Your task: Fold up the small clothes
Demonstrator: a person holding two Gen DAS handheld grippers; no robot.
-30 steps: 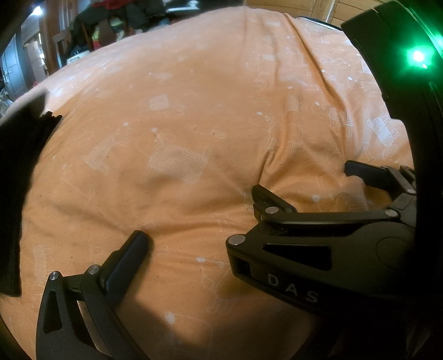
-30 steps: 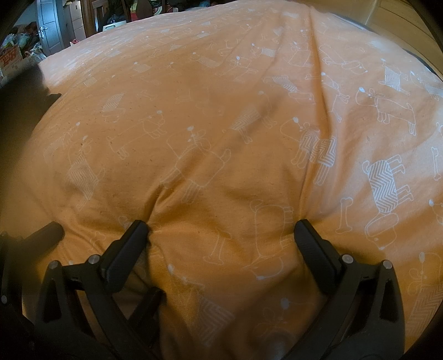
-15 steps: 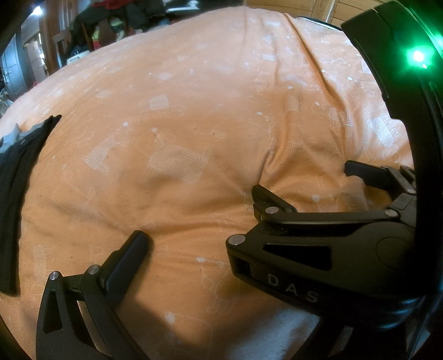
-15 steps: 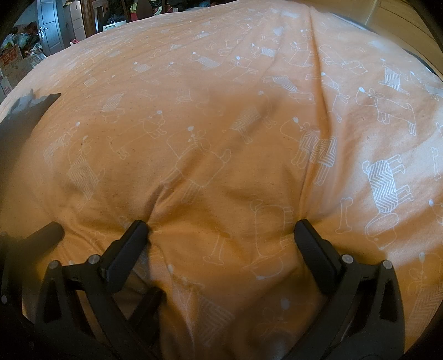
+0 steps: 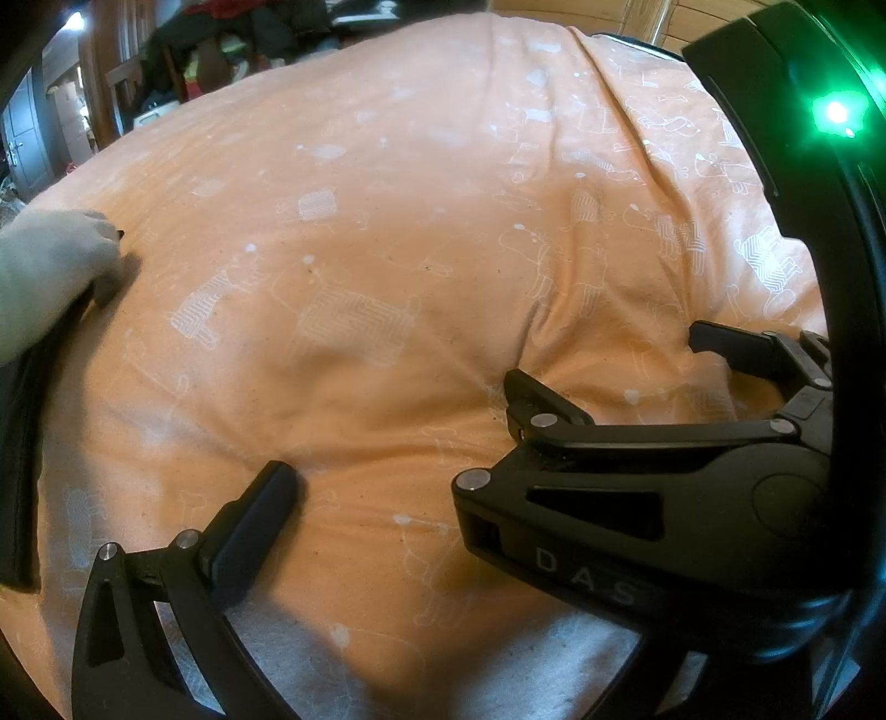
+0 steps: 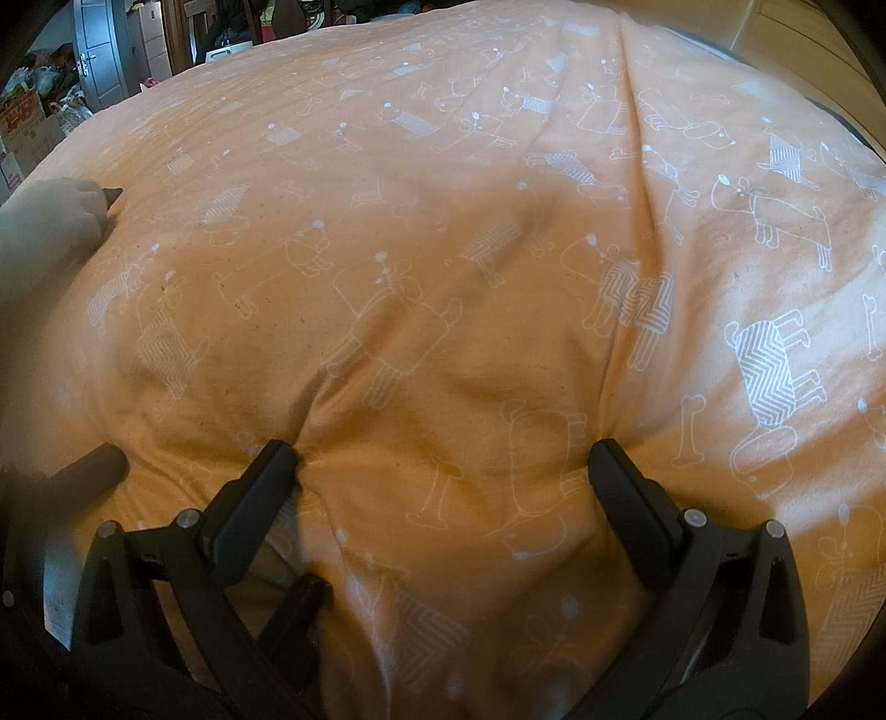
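A dark garment [image 5: 16, 443] lies flat along the left edge of the orange bedspread [image 5: 387, 221]. A person's hand in a pale glove [image 5: 50, 260] presses on its far corner; the same hand [image 6: 50, 221] shows in the right wrist view. My left gripper [image 5: 443, 471] rests open on the bedspread, well right of the garment, with only its left finger [image 5: 266, 498] in sight. My right gripper [image 6: 443, 459] rests open beside it with nothing but bedspread between its fingers, and it [image 5: 609, 365] fills the right side of the left wrist view.
The bedspread, printed with white dogs, bulges into soft folds around both grippers. Cluttered furniture [image 5: 221, 39] and a grey door [image 6: 105, 50] stand beyond the bed's far left. A wooden wall [image 6: 803, 44] runs along the far right.
A gloved hand has come in from the left and now presses on the dark garment's far corner. The garment has settled flatter. Neither gripper has moved.
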